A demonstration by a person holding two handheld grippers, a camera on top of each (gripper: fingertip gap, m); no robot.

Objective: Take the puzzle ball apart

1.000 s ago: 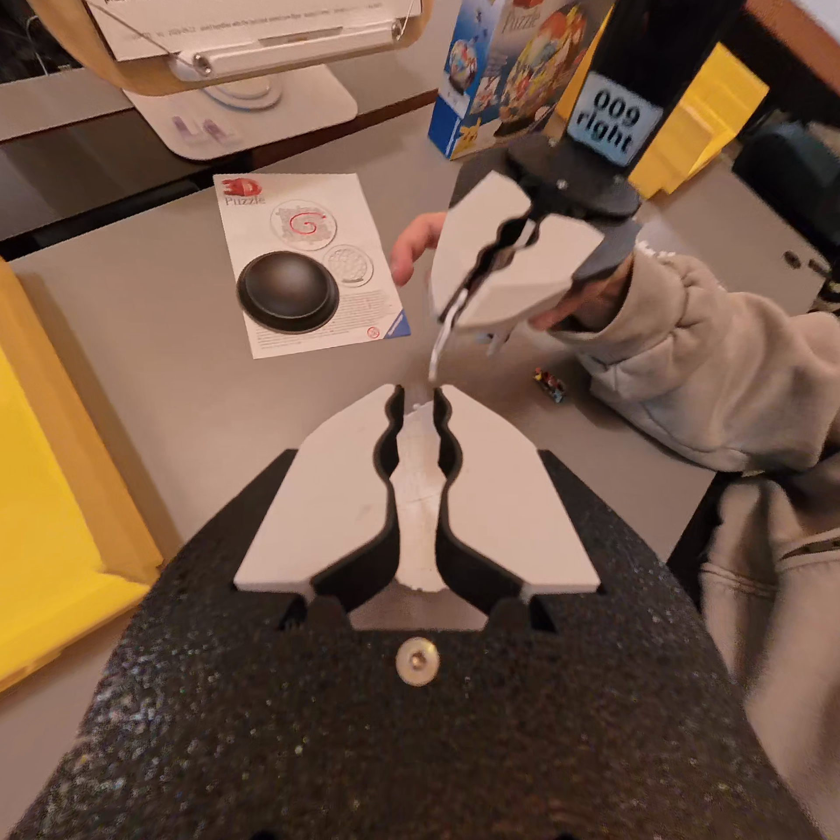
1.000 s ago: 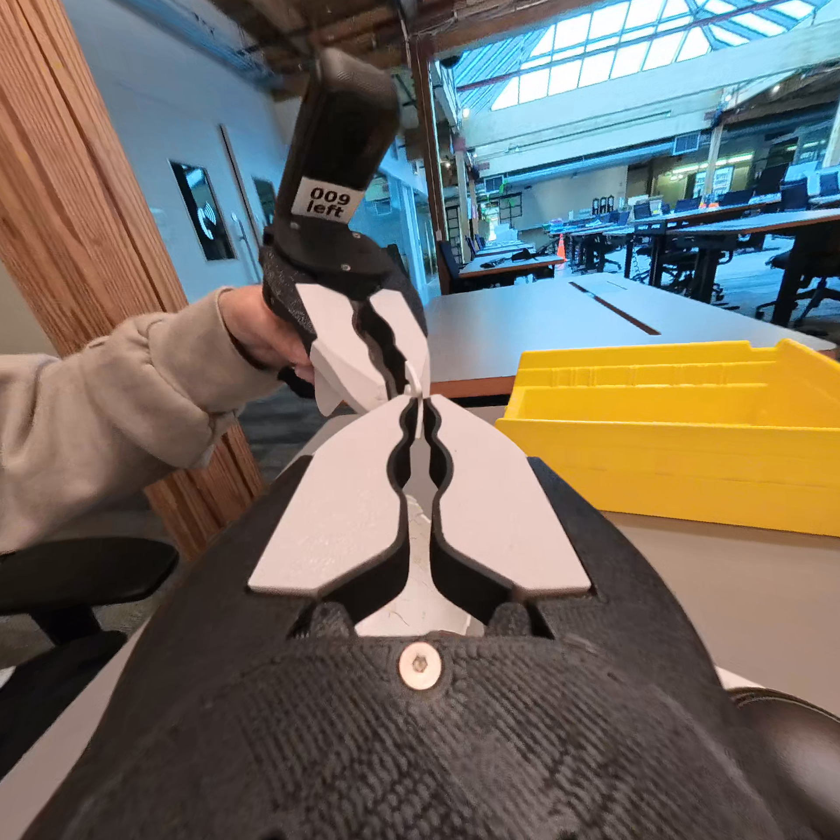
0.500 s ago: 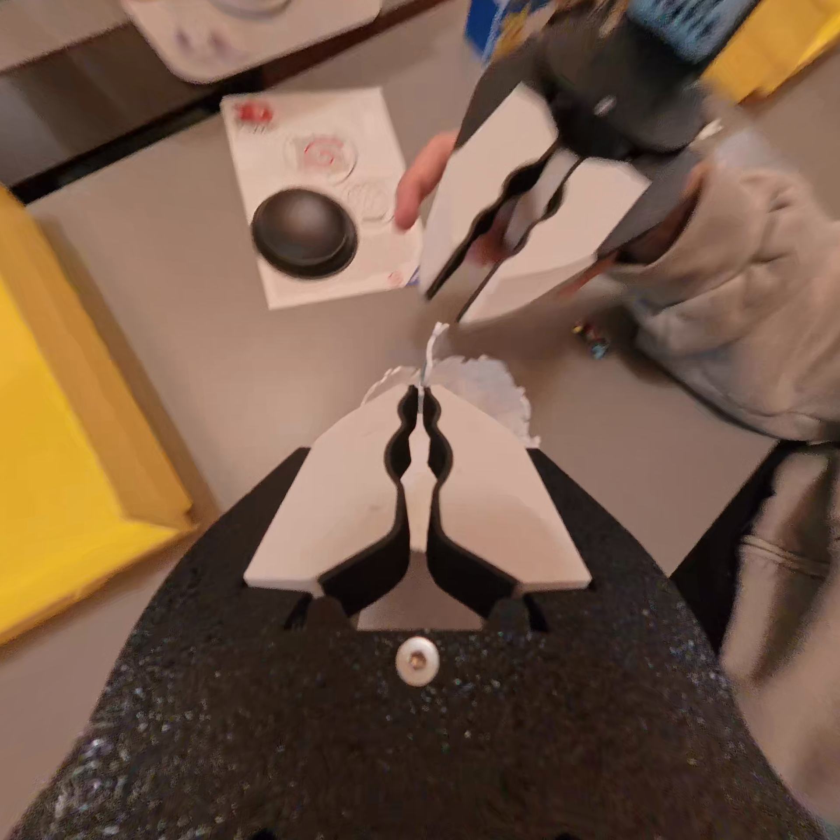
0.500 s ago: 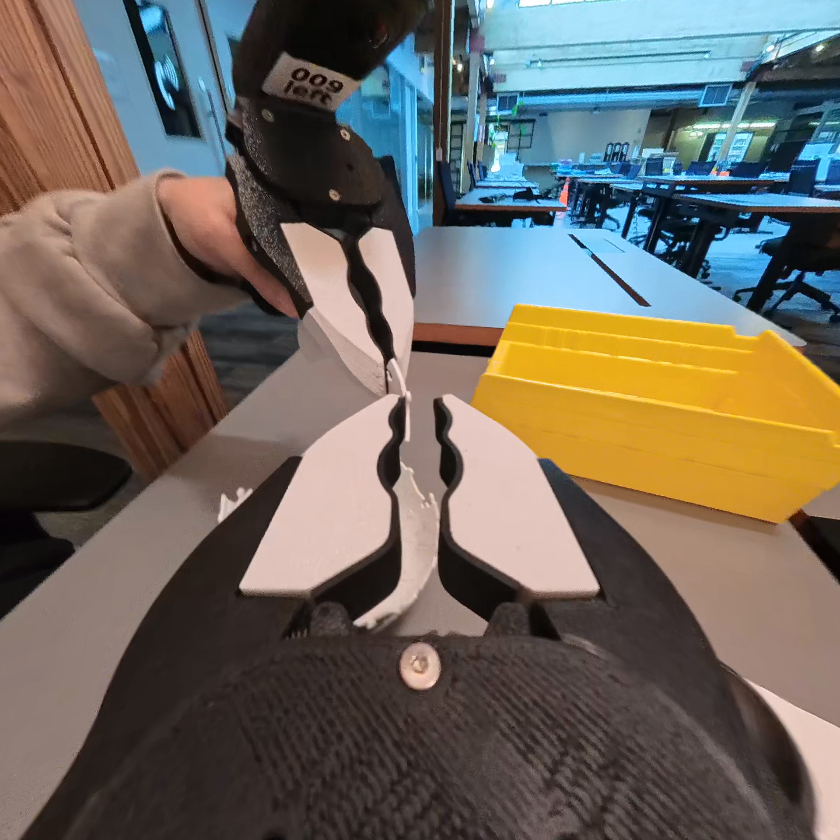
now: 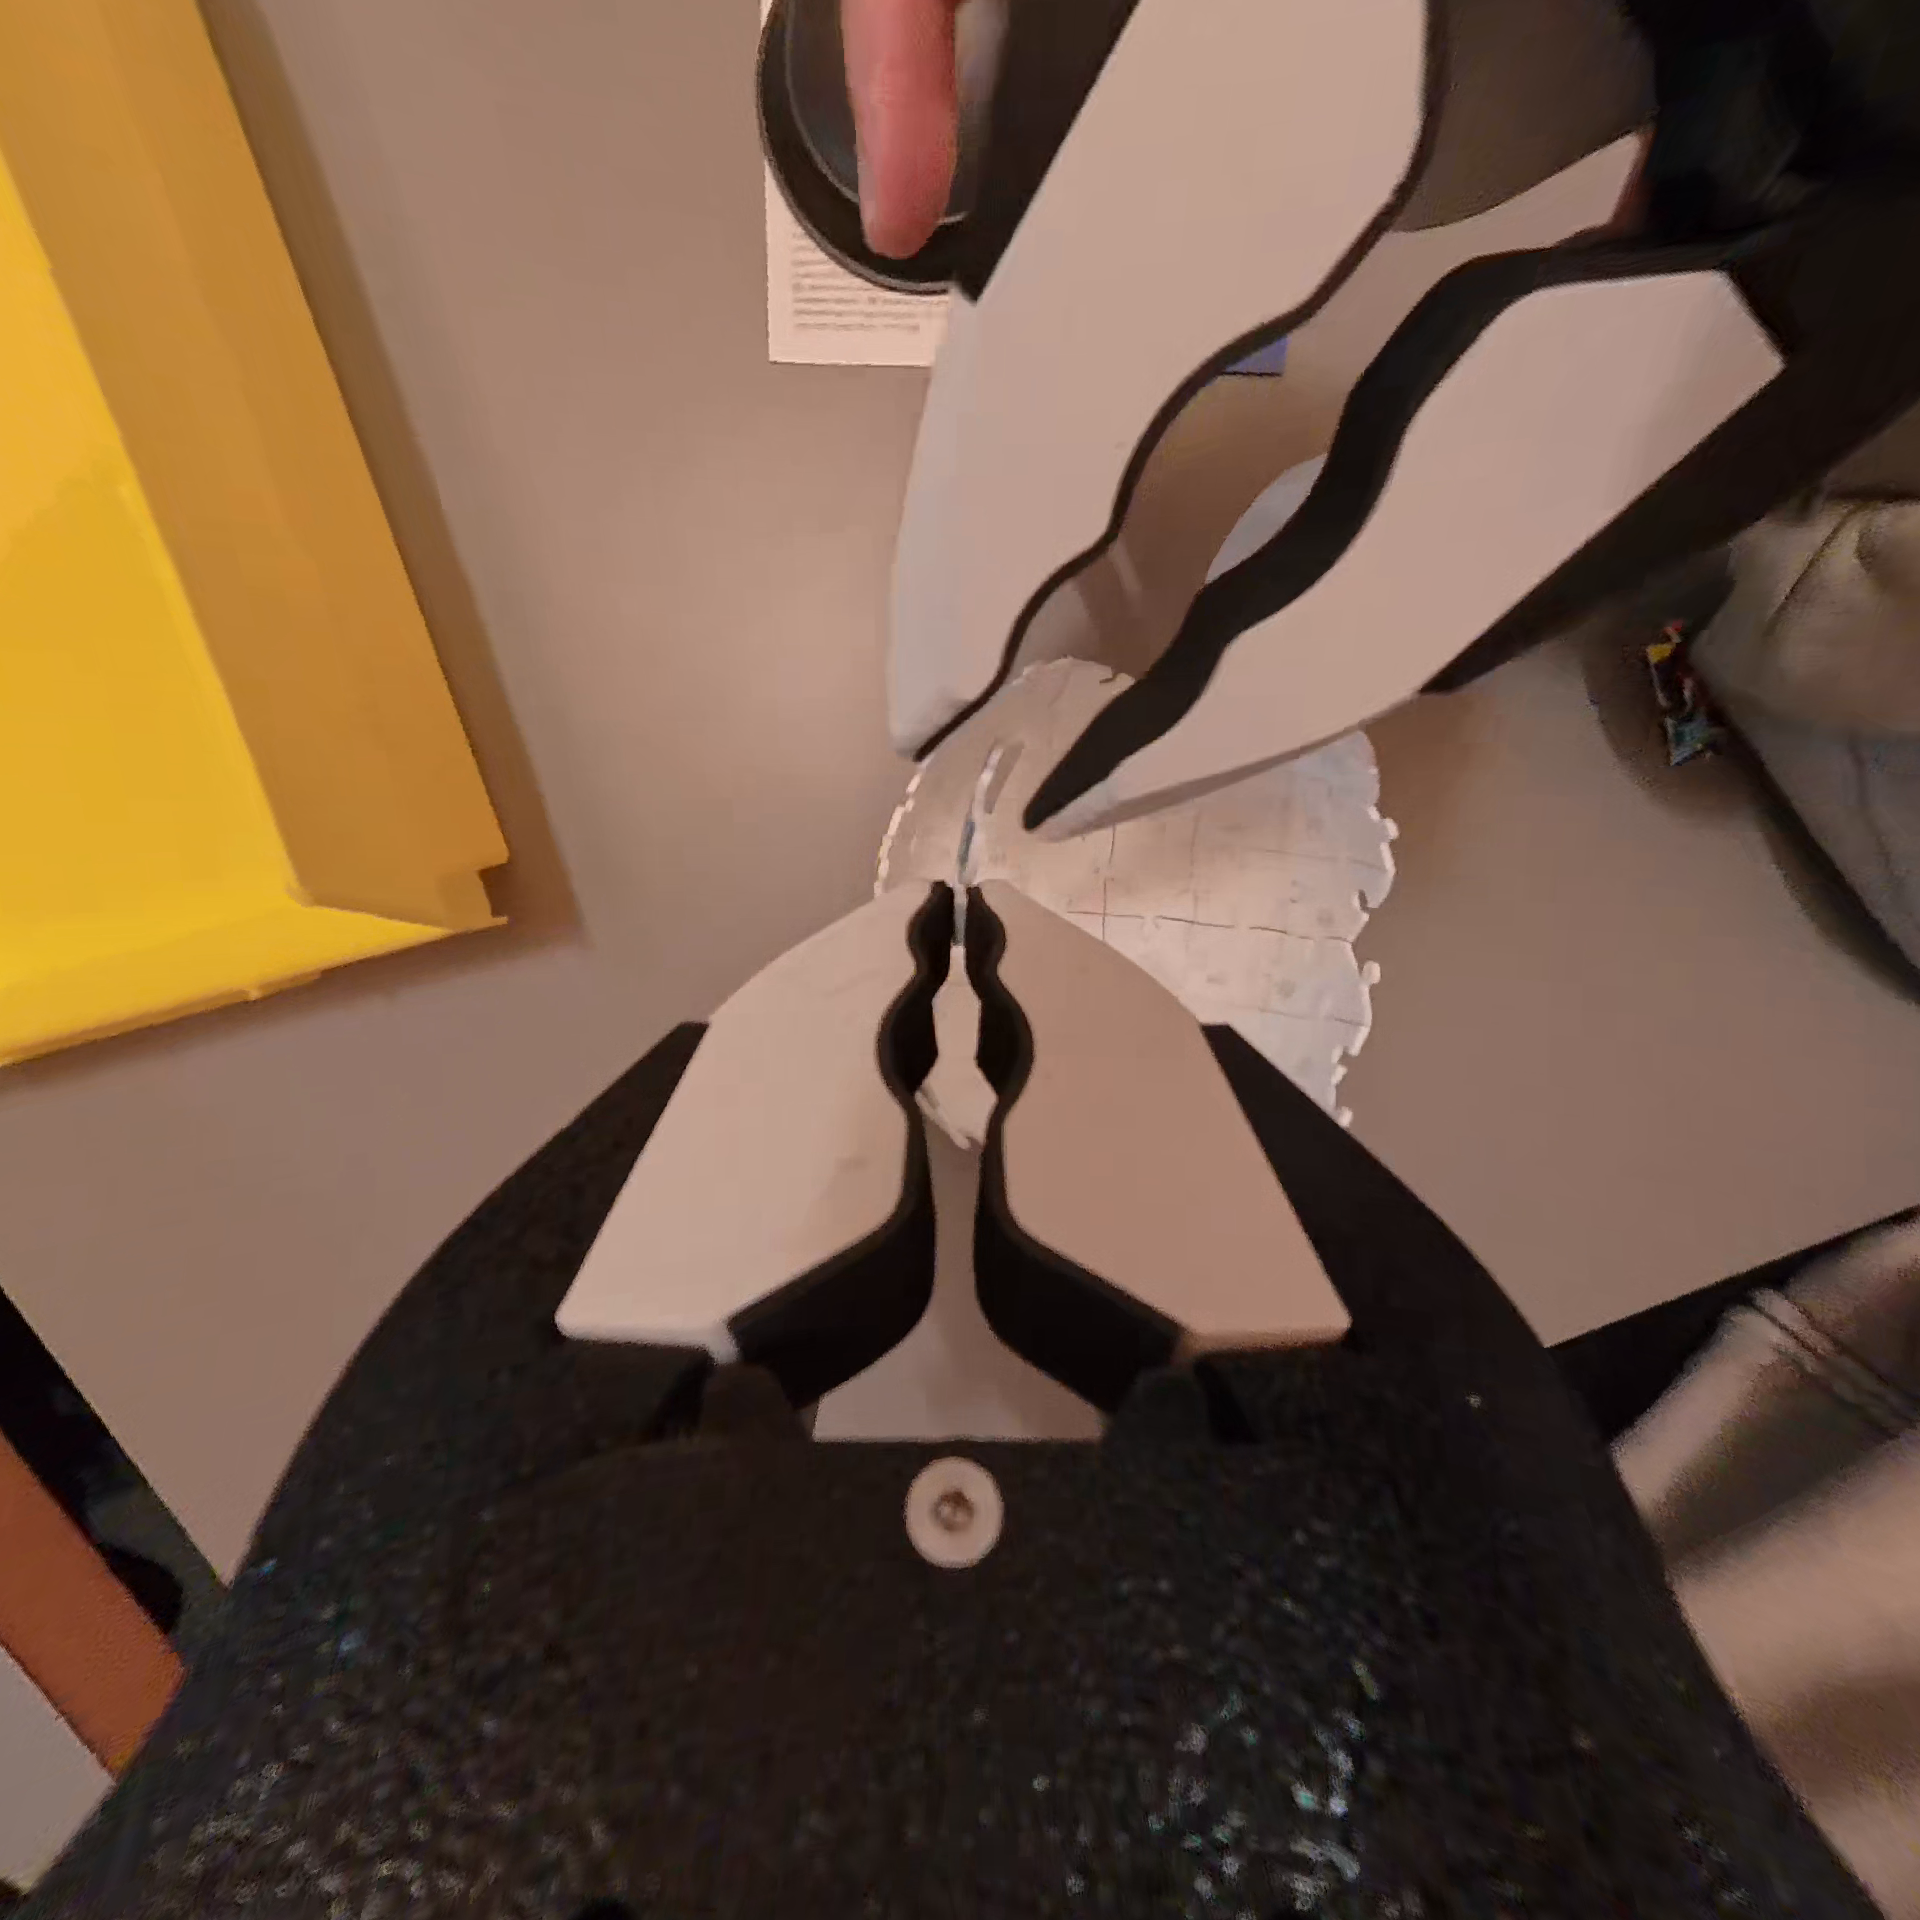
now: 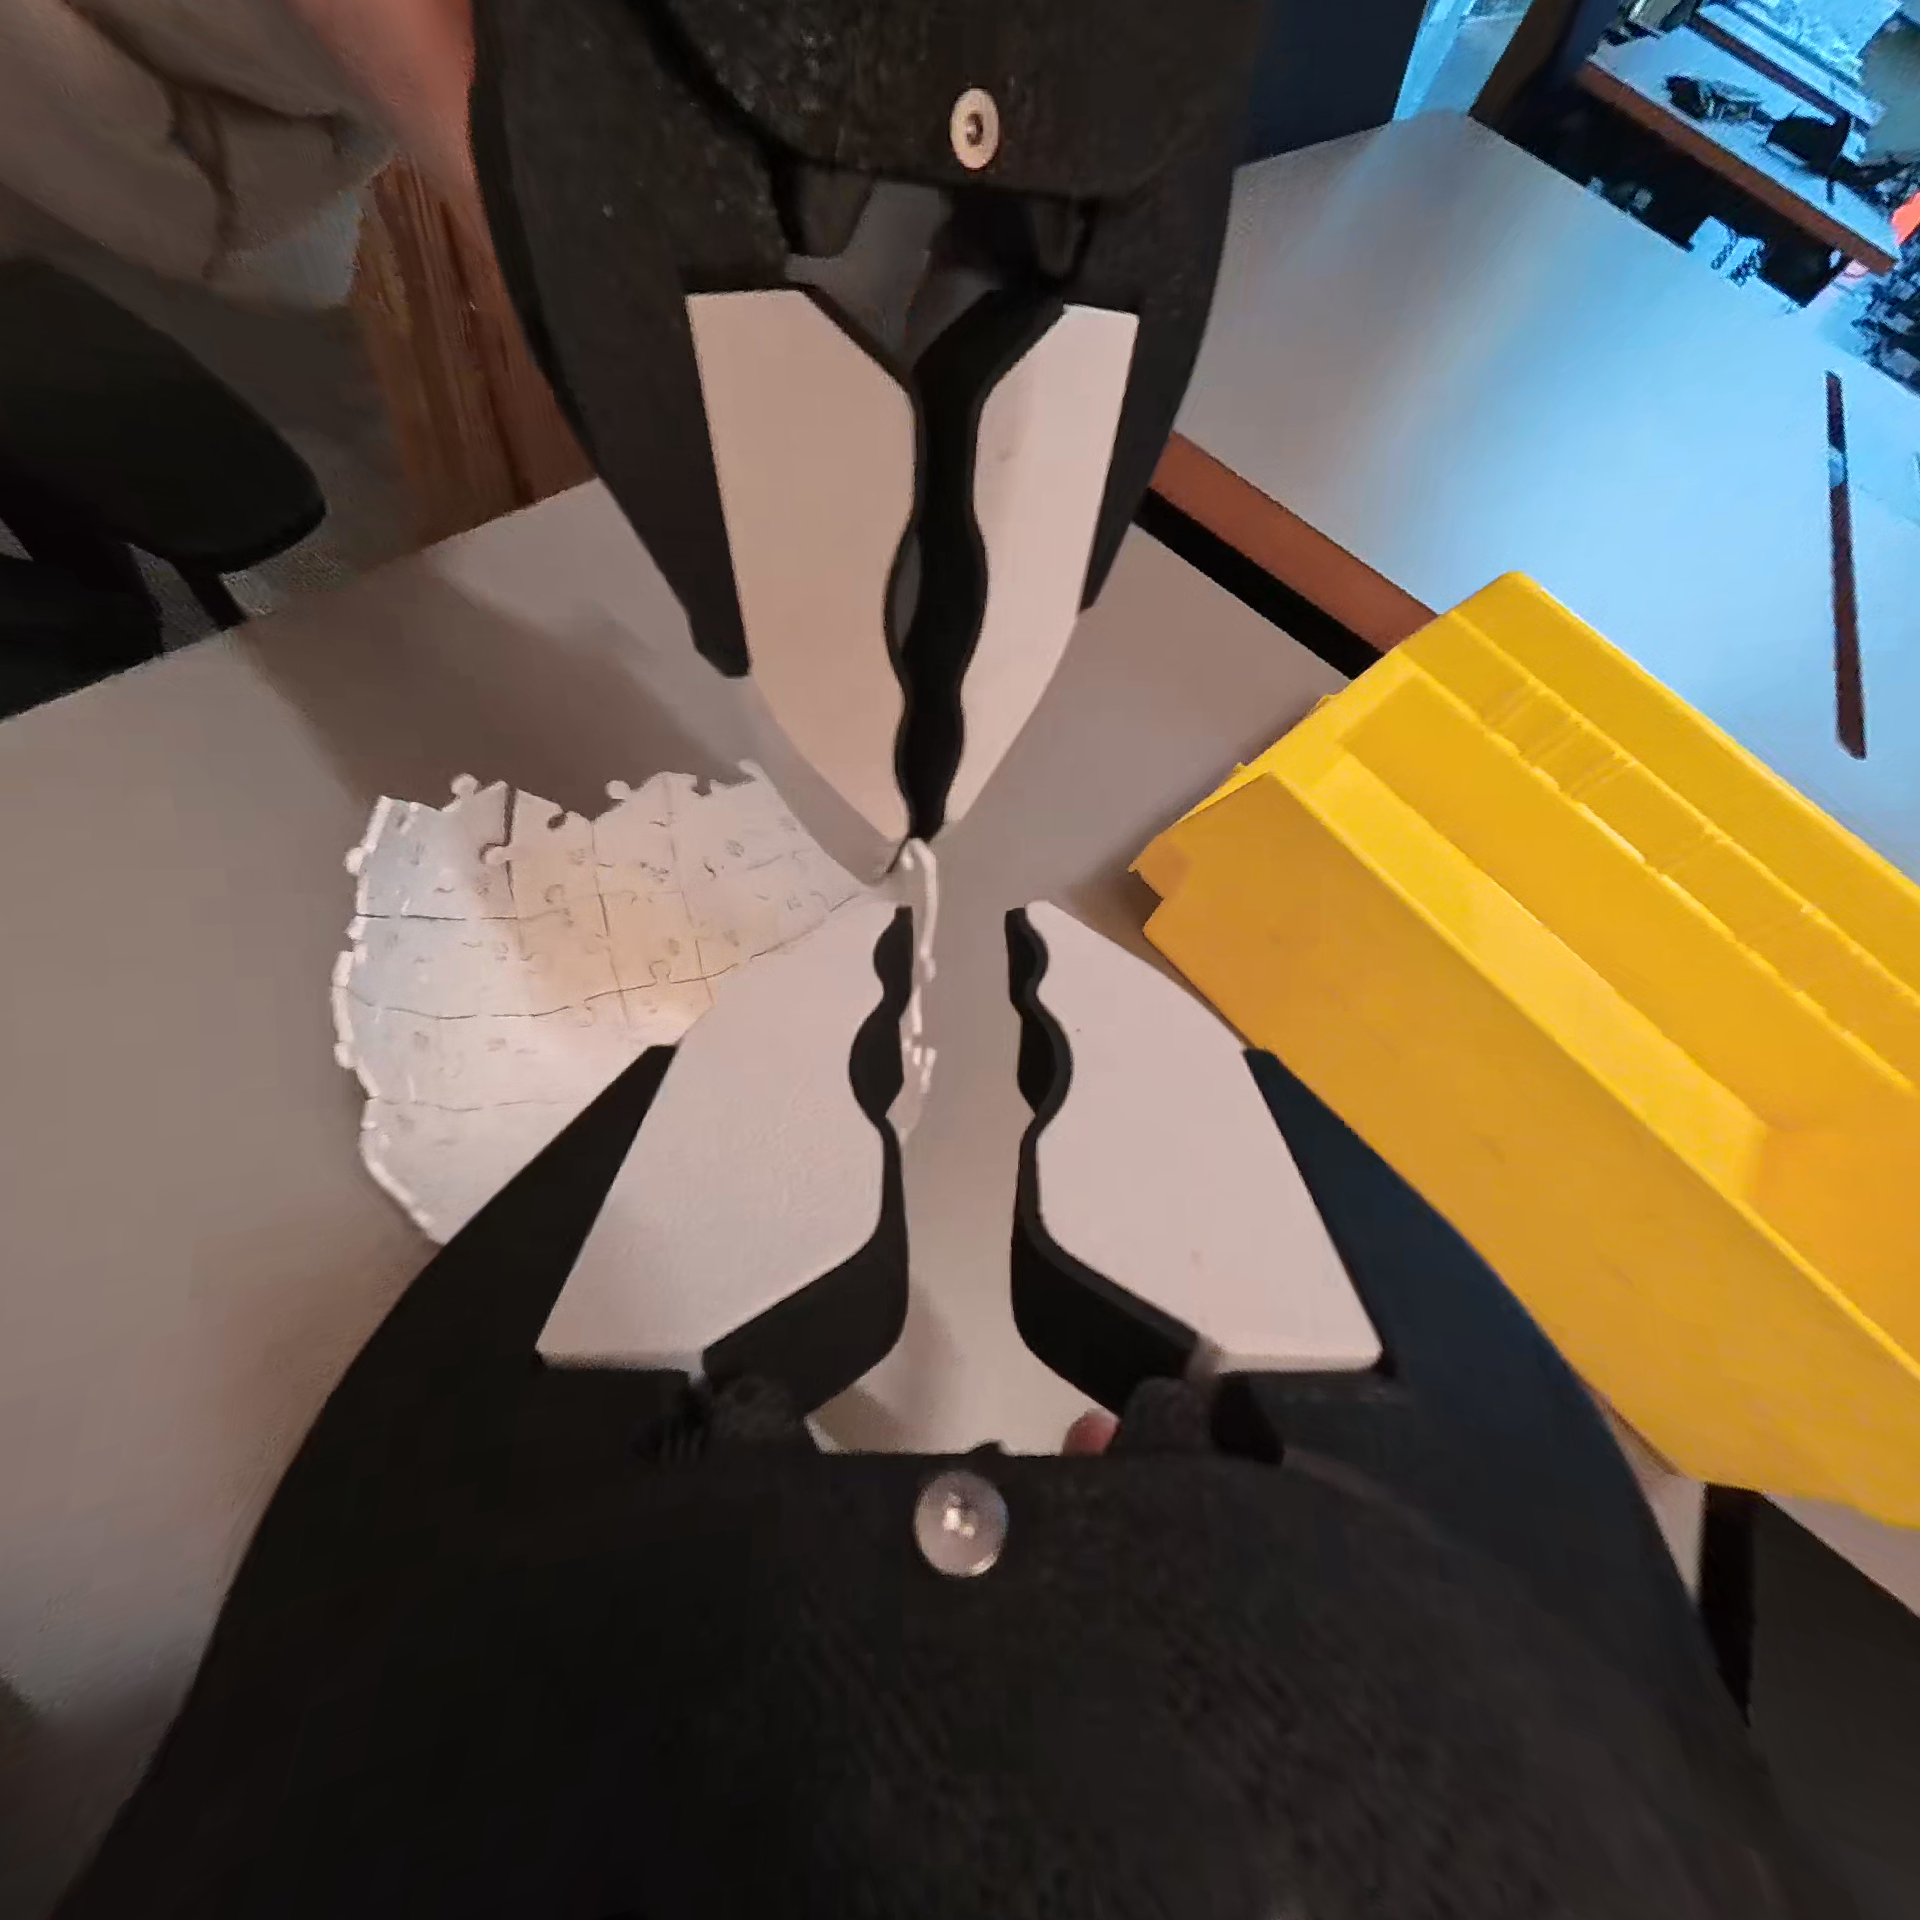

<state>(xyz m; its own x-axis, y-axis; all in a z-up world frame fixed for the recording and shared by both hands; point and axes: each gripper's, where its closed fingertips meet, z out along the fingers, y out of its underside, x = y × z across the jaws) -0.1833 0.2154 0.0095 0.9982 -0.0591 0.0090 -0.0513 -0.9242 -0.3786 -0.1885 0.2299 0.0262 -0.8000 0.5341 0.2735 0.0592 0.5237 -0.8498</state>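
A white curved section of the puzzle ball (image 5: pixel 1247 914), inner face showing, hangs just above the grey table; it also shows in the right wrist view (image 6: pixel 540 966). My left gripper (image 5: pixel 961 899) is shut on the section's thin rim, which stands edge-on between its fingers. In the right wrist view the left gripper (image 6: pixel 914 831) comes down from the top, tip to tip with my right gripper (image 6: pixel 961 920). The right gripper is open, with the edge-on rim lying against its left finger. In the left wrist view the right gripper (image 5: pixel 977 779) reaches in from the upper right.
A yellow bin (image 5: pixel 156 623) stands at the left, seen at the right in the right wrist view (image 6: pixel 1558 1039). A paper leaflet (image 5: pixel 831 322) and a black round stand (image 5: pixel 821 187) lie beyond. A small coloured piece (image 5: pixel 1678 696) lies near a grey sleeve (image 5: pixel 1818 727). My left and right fingertips are right by each other.
The right gripper has opened and let go of the rim. Both grippers have tipped down towards the table and moved closer together. The left gripper has stayed shut on the section.
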